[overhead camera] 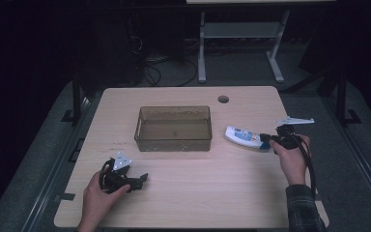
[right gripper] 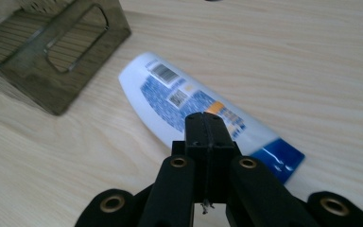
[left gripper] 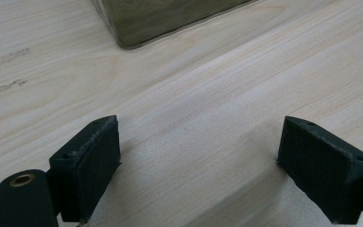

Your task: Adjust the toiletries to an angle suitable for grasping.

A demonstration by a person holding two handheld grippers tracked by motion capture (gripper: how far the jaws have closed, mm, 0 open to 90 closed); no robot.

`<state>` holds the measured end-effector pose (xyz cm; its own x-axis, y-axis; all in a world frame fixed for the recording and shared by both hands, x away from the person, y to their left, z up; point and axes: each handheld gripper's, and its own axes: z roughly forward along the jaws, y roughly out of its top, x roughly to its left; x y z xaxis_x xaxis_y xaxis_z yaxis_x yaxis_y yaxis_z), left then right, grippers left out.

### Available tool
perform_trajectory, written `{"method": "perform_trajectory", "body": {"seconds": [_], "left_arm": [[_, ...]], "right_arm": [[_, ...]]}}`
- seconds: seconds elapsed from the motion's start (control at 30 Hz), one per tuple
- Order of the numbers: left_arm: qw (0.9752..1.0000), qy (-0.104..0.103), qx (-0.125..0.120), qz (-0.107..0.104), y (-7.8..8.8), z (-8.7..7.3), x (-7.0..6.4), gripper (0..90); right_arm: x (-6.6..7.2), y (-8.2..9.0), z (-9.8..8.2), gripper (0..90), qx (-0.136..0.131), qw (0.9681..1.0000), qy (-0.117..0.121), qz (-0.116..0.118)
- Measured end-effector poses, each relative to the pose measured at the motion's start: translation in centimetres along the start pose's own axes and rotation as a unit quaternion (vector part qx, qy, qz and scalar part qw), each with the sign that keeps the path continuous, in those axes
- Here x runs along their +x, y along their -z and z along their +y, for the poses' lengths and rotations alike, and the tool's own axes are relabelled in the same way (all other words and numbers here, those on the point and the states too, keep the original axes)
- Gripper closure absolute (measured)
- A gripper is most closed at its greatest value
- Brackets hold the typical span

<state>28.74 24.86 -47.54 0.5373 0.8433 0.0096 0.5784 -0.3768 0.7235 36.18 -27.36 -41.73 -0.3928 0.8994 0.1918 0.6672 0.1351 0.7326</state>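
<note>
The right gripper, jaws together, hovers over the white-and-blue plastic bottle; part them before descending squarely.

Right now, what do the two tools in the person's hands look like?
Both are black. The left tool has two thick, blocky pads and a brass-coloured rivet near them. The right tool has brass rivets too, a thick black cable, and a grey three-cornered plate on top. The person's right arm wears a dark checked sleeve.
</note>
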Motion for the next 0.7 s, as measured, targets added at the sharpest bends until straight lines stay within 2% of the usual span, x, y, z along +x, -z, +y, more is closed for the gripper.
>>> {"method": "perform_trajectory", "body": {"seconds": [0.43,0.7], "left_arm": [[1.0,0.0,0.0,0.0,0.0,0.0,0.0,12.5],[1.0,0.0,0.0,0.0,0.0,0.0,0.0,12.5]], "right_arm": [[1.3,-1.7,3.2,89.9,0.002,0.9999,0.012,0.01],[2.0,-3.4,5.1,89.9,0.009,0.9996,0.022,0.015]]}}
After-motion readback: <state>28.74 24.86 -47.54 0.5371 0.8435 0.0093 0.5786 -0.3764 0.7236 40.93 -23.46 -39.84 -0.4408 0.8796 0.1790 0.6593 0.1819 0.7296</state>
